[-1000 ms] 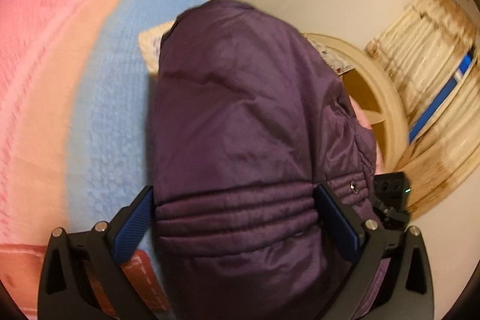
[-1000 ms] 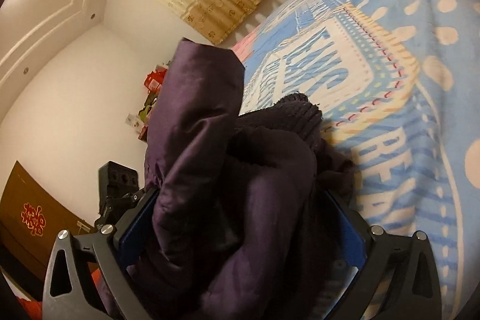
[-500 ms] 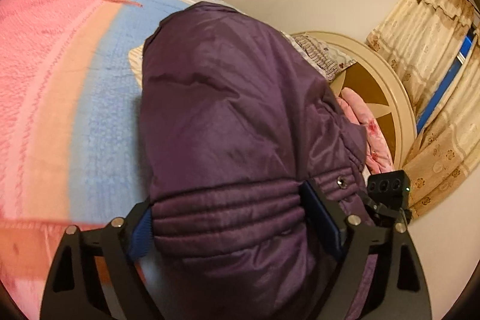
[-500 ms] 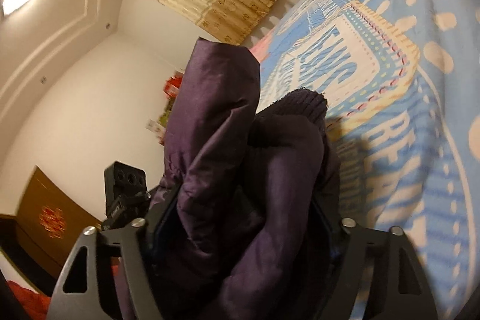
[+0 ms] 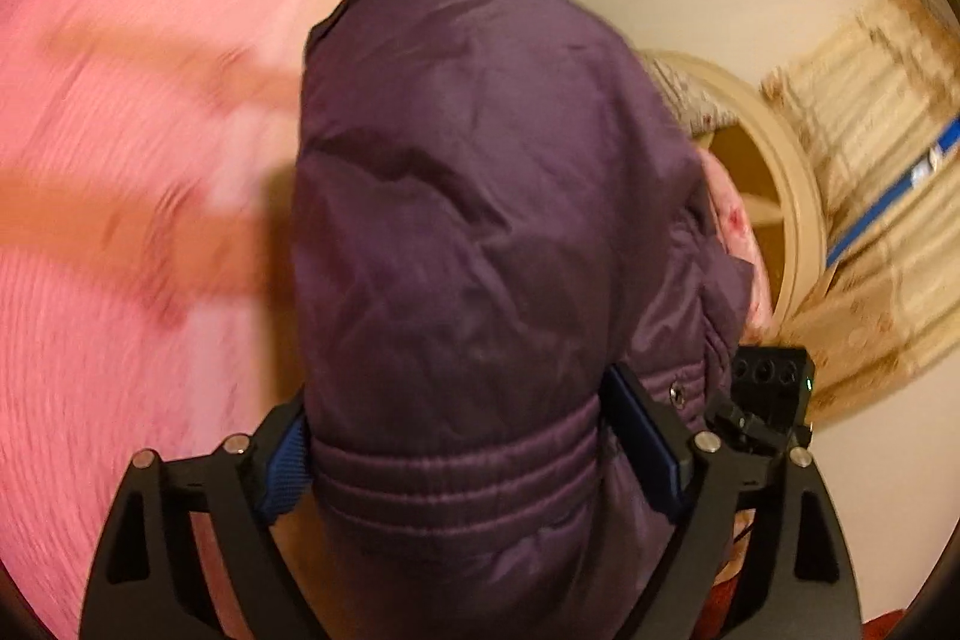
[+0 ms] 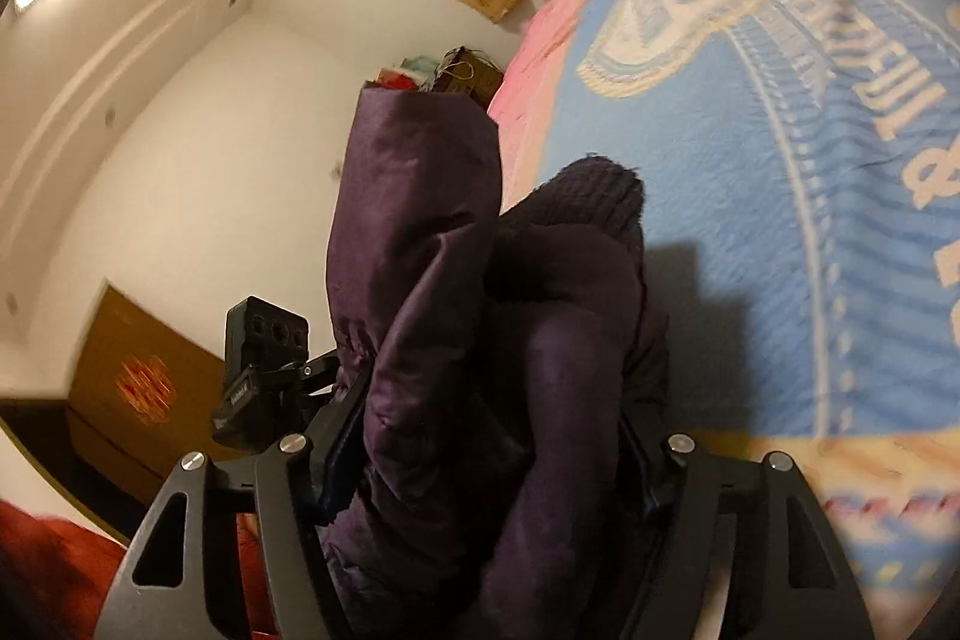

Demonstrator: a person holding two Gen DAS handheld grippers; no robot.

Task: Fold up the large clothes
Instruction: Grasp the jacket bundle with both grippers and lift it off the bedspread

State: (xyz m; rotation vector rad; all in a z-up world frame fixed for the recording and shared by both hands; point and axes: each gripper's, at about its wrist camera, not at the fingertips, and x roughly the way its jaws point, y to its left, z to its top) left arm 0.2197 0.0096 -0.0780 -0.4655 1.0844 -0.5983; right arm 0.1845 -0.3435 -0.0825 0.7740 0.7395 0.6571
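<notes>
A dark purple padded jacket [image 5: 480, 220] fills the middle of the left wrist view. My left gripper [image 5: 474, 442] is shut on its ribbed hem band, with the fabric bulging up between the blue pads. In the right wrist view the same jacket [image 6: 468, 340] is bunched, with a knit cuff [image 6: 600, 190] sticking up. My right gripper [image 6: 492, 430] is shut on the bunched folds. Both grippers hold the jacket above the bed. The other gripper's black camera block [image 6: 264, 340] shows at the left.
A bed with a pink blanket [image 5: 132, 160] and a blue patterned blanket [image 6: 780, 160] lies under the jacket. A round cream headboard [image 5: 774, 196], beige curtains [image 5: 870, 160], white walls and a brown door [image 6: 138, 388] surround it.
Both grippers have swung with the jacket still held; the views have shifted and blurred. The pink blanket now fills the left of the left wrist view. Both grips are unchanged.
</notes>
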